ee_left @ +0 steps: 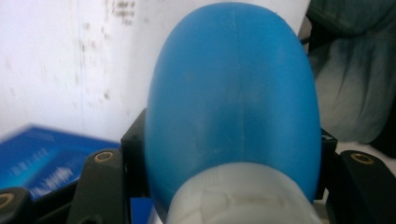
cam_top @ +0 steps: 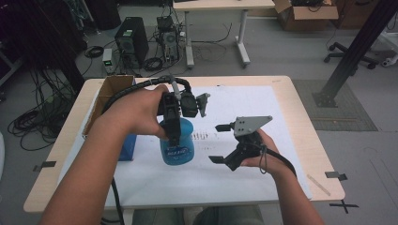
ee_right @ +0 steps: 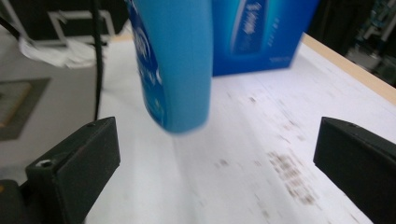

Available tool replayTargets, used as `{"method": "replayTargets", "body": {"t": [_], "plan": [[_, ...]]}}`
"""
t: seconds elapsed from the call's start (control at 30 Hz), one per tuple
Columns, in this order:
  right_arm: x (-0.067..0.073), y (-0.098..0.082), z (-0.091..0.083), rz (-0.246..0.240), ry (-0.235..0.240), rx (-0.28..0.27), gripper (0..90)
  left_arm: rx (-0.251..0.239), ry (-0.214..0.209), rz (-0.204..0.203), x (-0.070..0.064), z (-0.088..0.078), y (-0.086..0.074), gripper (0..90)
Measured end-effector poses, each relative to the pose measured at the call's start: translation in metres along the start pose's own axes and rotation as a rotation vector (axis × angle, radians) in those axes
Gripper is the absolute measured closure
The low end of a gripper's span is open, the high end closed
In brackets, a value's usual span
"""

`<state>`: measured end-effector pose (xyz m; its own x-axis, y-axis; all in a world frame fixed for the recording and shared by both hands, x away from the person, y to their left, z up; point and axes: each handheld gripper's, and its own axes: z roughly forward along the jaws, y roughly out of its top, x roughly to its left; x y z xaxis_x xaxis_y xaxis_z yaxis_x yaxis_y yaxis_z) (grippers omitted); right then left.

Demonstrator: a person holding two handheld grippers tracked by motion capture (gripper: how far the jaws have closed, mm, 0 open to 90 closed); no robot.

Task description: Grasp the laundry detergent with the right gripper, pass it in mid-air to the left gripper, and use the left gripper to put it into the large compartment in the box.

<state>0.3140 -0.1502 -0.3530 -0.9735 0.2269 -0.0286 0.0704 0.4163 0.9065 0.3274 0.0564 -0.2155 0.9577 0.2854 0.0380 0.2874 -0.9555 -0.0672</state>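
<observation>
Left gripper point(cam_top: 172, 123), the one I'm steering from far away, is clamped tight on the blue bottle point(cam_top: 177, 146) near its top and holds it over the white sheet point(cam_top: 244, 105) on the table point(cam_top: 300, 117), just beside the blue box point(cam_top: 127, 146). Smooth, round and shiny blue, the bottle has a pale cap point(ee_left: 243, 200) and a darker label with white writing. Right gripper point(cam_top: 219, 143) sits near the bottle, its jaws wide apart with nothing between them.

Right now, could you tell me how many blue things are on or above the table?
2. A blue bottle, held off the white sheet by the left gripper, and a blue box behind it at the table's left, beside the cardboard box. Others may be hidden.
</observation>
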Motion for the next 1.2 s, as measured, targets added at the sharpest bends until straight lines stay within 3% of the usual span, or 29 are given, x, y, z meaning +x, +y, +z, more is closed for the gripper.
{"method": "replayTargets", "body": {"t": [0.2,0.37,0.53,0.63,0.83,1.2], "plan": [[-0.011,-0.002,-0.023,-0.011,-0.059,0.097,0.8,0.003,0.010,-0.218,0.016,-0.006,-0.002,39.0],[-0.020,-0.005,-0.039,-0.017,-0.104,0.182,1.2,-0.015,0.022,-0.356,0.028,-0.017,-0.010,38.9],[-0.028,-0.008,-0.049,-0.018,-0.153,0.233,1.5,-0.065,-0.013,-0.531,0.043,-0.033,-0.024,39.0],[-0.031,-0.008,-0.054,-0.021,-0.161,0.259,1.6,-0.088,-0.033,-0.612,0.050,-0.041,-0.032,38.9],[-0.036,-0.004,-0.060,-0.033,-0.167,0.305,1.9,-0.080,-0.030,-0.711,0.060,-0.054,-0.046,39.0],[-0.042,-0.001,-0.073,-0.039,-0.168,0.343,1.9,-0.081,-0.036,-0.909,0.084,-0.081,-0.083,38.9]]}}
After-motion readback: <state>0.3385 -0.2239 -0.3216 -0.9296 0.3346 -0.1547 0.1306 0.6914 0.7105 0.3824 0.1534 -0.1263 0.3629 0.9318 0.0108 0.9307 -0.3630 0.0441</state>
